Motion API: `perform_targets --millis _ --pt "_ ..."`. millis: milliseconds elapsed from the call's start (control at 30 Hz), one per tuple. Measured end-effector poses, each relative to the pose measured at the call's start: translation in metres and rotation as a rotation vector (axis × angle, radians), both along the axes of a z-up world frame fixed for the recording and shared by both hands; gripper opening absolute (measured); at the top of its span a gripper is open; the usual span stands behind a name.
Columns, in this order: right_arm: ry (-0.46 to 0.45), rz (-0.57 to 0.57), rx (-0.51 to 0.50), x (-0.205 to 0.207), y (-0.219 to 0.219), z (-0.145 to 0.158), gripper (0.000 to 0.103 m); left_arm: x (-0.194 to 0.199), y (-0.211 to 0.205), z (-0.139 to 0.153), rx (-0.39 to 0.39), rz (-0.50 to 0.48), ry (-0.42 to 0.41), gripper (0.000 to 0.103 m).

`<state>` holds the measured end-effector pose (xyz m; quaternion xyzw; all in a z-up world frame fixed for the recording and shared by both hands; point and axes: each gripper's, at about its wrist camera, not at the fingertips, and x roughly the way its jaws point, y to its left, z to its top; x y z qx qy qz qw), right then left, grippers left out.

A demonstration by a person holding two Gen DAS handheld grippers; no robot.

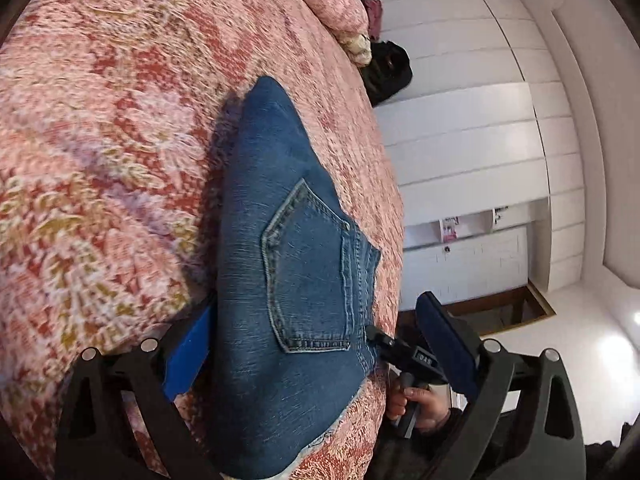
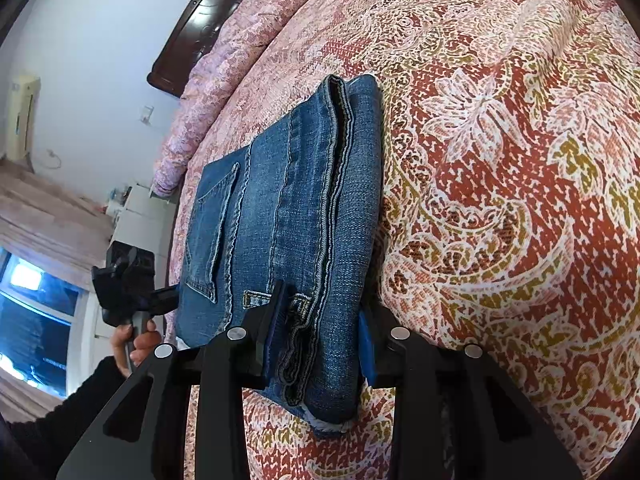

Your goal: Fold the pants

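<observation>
Spread across the bed, a quilted cover (image 2: 500, 168) in red, pink and mustard paisley fills most of both wrist views, with white panelled cupboard doors (image 1: 472, 120) beyond the bed edge in the left wrist view and a dark wooden headboard (image 2: 192, 32) in the right. On this cover lie the blue denim pants (image 2: 288, 220), folded into a thick stack with a back pocket facing up and the stitched hems lying along the top layer. The right gripper (image 2: 320, 332) is clamped on the near edge of the stack: one dark pad presses on top of the denim, and the blue pad sits against the underside next to the cover. The left gripper (image 1: 320, 344) has its fingers spread wide, one blue pad beside the fold on the quilt and the other well off to the far side past the bed edge; the denim lies between them, but neither pad presses on it. In the left wrist view a hand (image 1: 416, 404) grips the handle of the right tool at the bed's edge, with a dark sleeve behind it.
</observation>
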<state>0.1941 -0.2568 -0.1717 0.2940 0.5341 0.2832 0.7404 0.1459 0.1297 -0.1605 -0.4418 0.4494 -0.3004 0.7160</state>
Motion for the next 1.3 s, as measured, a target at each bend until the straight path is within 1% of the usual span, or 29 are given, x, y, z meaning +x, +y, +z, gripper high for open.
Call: perform_targets --millis 100,167,200,233,267,333,367,400,433,467,500,600,633,700,800,833,867,933,967,1000,1033,1067,1100,1133,1167,1200,1233,1267,1300 --pt "0.012 -0.011 0.009 0.003 -0.001 0.002 0.031 0.001 -0.017 0.001 0.055 -0.036 -0.009 0.095" --pt "0.034 -0.019 -0.004 0.005 0.000 0.005 0.033 0.003 -0.028 0.001 0.156 -0.055 0.017 0.083" --pt "0.044 -0.021 -0.019 0.006 0.001 0.007 0.033 0.005 -0.036 0.001 0.240 -0.063 0.046 0.066" --pt "0.044 -0.019 -0.041 0.006 0.002 0.010 0.033 0.004 -0.040 0.003 0.298 -0.052 0.060 0.046" --pt "0.034 -0.009 -0.081 0.005 0.006 0.016 0.033 0.003 -0.042 0.004 0.344 -0.027 0.077 0.040" --pt "0.000 0.016 -0.153 0.004 0.013 0.028 0.026 -0.003 -0.042 0.007 0.336 0.021 0.089 0.025" --pt "-0.014 0.024 -0.177 0.004 0.016 0.033 0.024 -0.007 -0.042 0.010 0.338 0.039 0.083 0.022" --pt "-0.040 0.038 -0.209 0.004 0.019 0.041 0.020 -0.011 -0.044 0.016 0.346 0.050 0.069 0.016" --pt "-0.066 0.049 -0.230 0.003 0.022 0.049 0.018 -0.015 -0.048 0.024 0.359 0.055 0.043 0.014" --pt "-0.108 0.064 -0.258 0.002 0.027 0.062 0.018 -0.017 -0.051 0.030 0.365 0.056 0.022 0.013" --pt "-0.144 0.076 -0.277 0.001 0.030 0.072 0.017 -0.020 -0.053 0.038 0.356 0.057 0.002 0.013" --pt "-0.231 0.095 -0.302 0.002 0.039 0.102 0.017 -0.023 -0.054 0.055 0.336 0.061 -0.038 0.013" --pt "-0.265 0.095 -0.293 0.005 0.040 0.114 0.017 -0.024 -0.049 0.063 0.326 0.068 -0.054 0.013" --pt "-0.290 0.098 -0.271 0.012 0.040 0.128 0.017 -0.024 -0.040 0.078 0.308 0.088 -0.083 0.013" --pt "-0.340 0.097 -0.251 0.025 0.044 0.143 0.017 -0.021 -0.025 0.097 0.307 0.124 -0.146 0.013" --pt "-0.366 0.099 -0.246 0.031 0.047 0.145 0.017 -0.021 -0.019 0.102 0.314 0.141 -0.165 0.013" --pt "-0.369 0.096 -0.239 0.033 0.052 0.144 0.017 -0.018 -0.014 0.105 0.323 0.156 -0.179 0.013" --pt "-0.341 0.086 -0.212 0.045 0.061 0.132 0.017 -0.014 -0.001 0.104 0.328 0.185 -0.178 0.013" --pt "-0.325 0.078 -0.211 0.049 0.064 0.124 0.017 -0.010 0.005 0.096 0.324 0.187 -0.156 0.013" --pt "-0.277 0.074 -0.193 0.057 0.067 0.108 0.017 -0.003 0.011 0.086 0.327 0.187 -0.117 0.014" --pt "-0.204 0.081 -0.169 0.064 0.068 0.089 0.017 0.004 0.014 0.071 0.350 0.180 -0.049 0.015" --pt "-0.125 0.068 -0.206 0.070 0.069 0.066 0.022 0.006 0.017 0.056 0.384 0.177 0.018 0.018" --pt "-0.070 0.064 -0.280 0.071 0.071 0.049 0.036 0.009 0.020 0.039 0.436 0.183 0.093 0.029" --pt "-0.043 0.067 -0.304 0.071 0.069 0.035 0.039 0.007 0.023 0.020 0.460 0.182 0.167 0.046" --pt "-0.060 0.013 -0.240 0.066 0.058 0.033 0.039 0.001 0.029 0.014 0.419 0.203 0.165 0.046" --pt "-0.047 -0.057 -0.200 0.061 0.045 0.035 0.040 -0.007 0.036 0.014 0.374 0.241 0.152 0.057" --pt "-0.044 -0.099 -0.174 0.057 0.036 0.037 0.040 -0.019 0.044 0.019 0.353 0.299 0.139 0.070" --pt "-0.048 -0.156 -0.123 0.050 0.023 0.041 0.040 -0.029 0.049 0.024 0.347 0.342 0.120 0.074" --pt "-0.051 -0.181 -0.068 0.045 0.014 0.045 0.040 -0.044 0.052 0.033 0.338 0.387 0.075 0.080"
